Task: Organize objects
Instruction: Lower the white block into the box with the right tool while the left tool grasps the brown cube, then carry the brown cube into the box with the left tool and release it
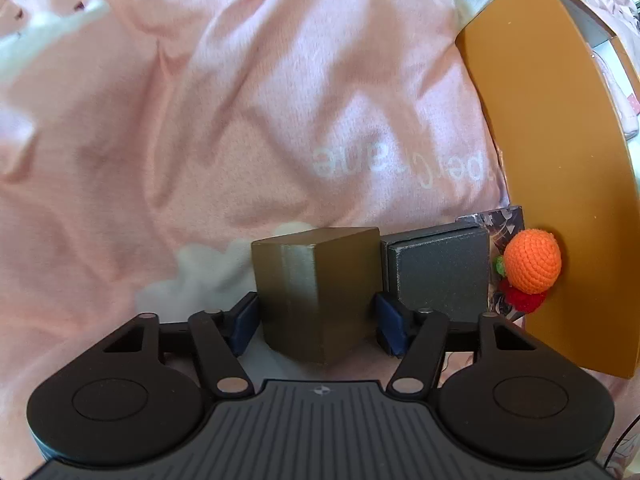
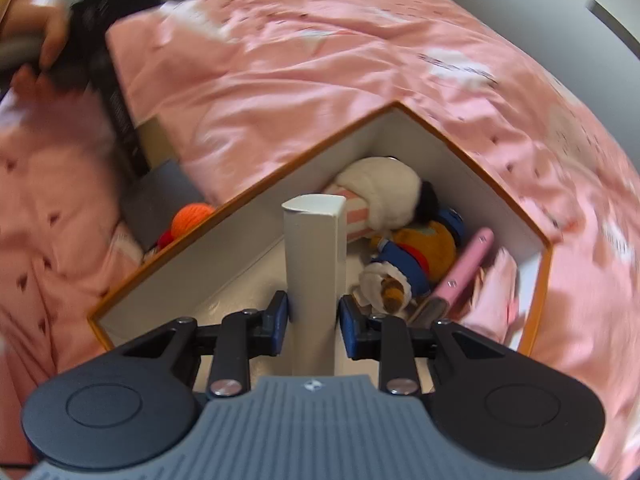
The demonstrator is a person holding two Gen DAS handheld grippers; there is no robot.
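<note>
My left gripper [image 1: 316, 320] is shut on an olive-gold box [image 1: 316, 292] just above the pink bedding. A dark grey box [image 1: 440, 272] lies right beside it, and a crocheted orange ball [image 1: 532, 260] with red parts rests against the orange storage box's outer wall [image 1: 536, 140]. My right gripper [image 2: 314, 316] is shut on a tall white box [image 2: 314, 264] and holds it inside the open orange-rimmed storage box [image 2: 248, 236]. Inside lie plush toys [image 2: 404, 236] and a pink flat device [image 2: 464, 272].
The pink duvet [image 2: 320, 80] covers the bed all around. In the right wrist view the hand holding the left gripper [image 2: 80, 52] shows at upper left, with the grey box [image 2: 160, 200] and orange ball [image 2: 192, 218] outside the storage box's left wall.
</note>
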